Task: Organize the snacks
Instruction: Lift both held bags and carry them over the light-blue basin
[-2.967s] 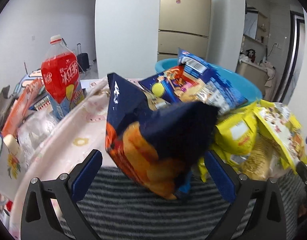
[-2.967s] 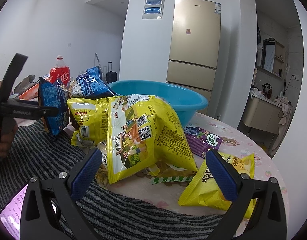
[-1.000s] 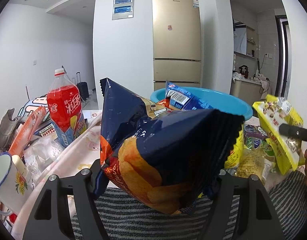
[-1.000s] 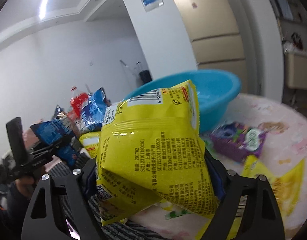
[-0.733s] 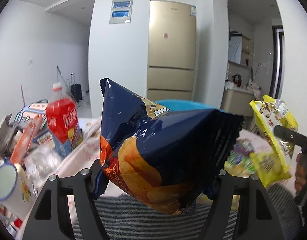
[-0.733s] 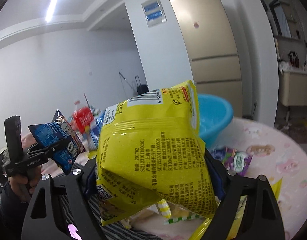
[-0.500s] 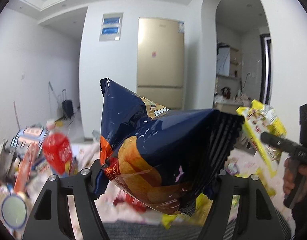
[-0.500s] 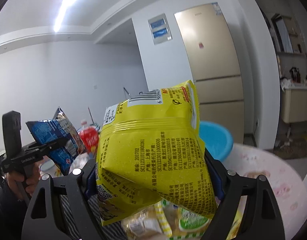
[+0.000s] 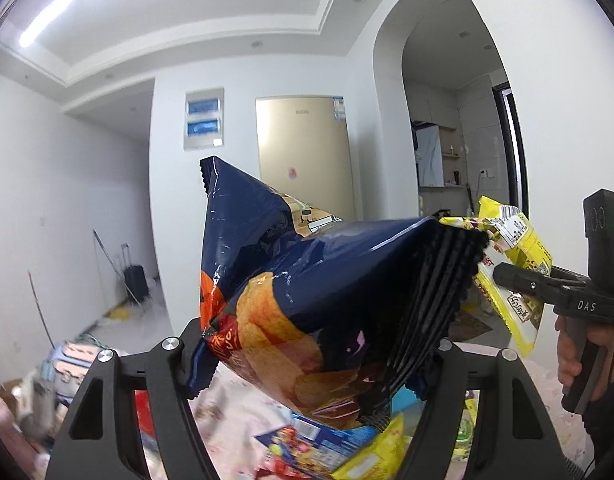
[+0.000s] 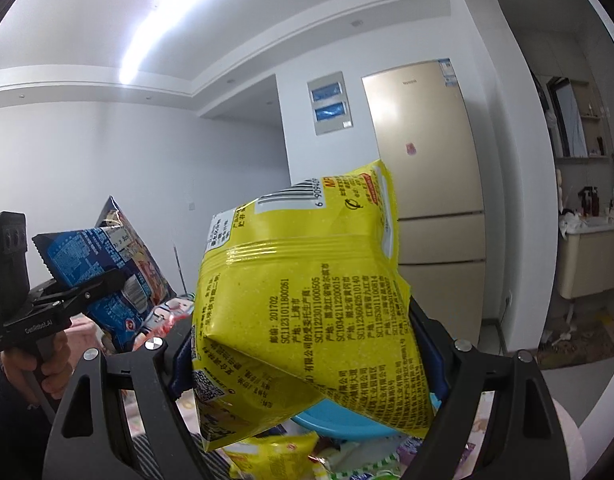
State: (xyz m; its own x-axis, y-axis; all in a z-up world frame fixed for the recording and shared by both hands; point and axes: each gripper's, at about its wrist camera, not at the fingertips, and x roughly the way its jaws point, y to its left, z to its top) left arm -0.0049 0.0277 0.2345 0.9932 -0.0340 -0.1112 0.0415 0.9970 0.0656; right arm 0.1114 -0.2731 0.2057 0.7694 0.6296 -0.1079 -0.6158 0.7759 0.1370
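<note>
Left wrist view looks high into a white room: a recessed ceiling, a gold fridge (image 9: 305,152) against the far wall, an arched opening on the right, a suitcase (image 9: 135,285) on the floor at left. Low in frame the bench (image 9: 235,420) with its pink cloth is blurred, with loose snack packets on it. The left gripper (image 9: 307,364) has its jaws clamped on a dark blue chip bag (image 9: 319,280), held well above the bench. The right gripper (image 10: 303,354) has its jaws pinched on a yellow snack bag (image 10: 307,304), also lifted, above the blue basin (image 10: 339,420) whose rim shows under it. The two bags hang near each other, edges close.
</note>
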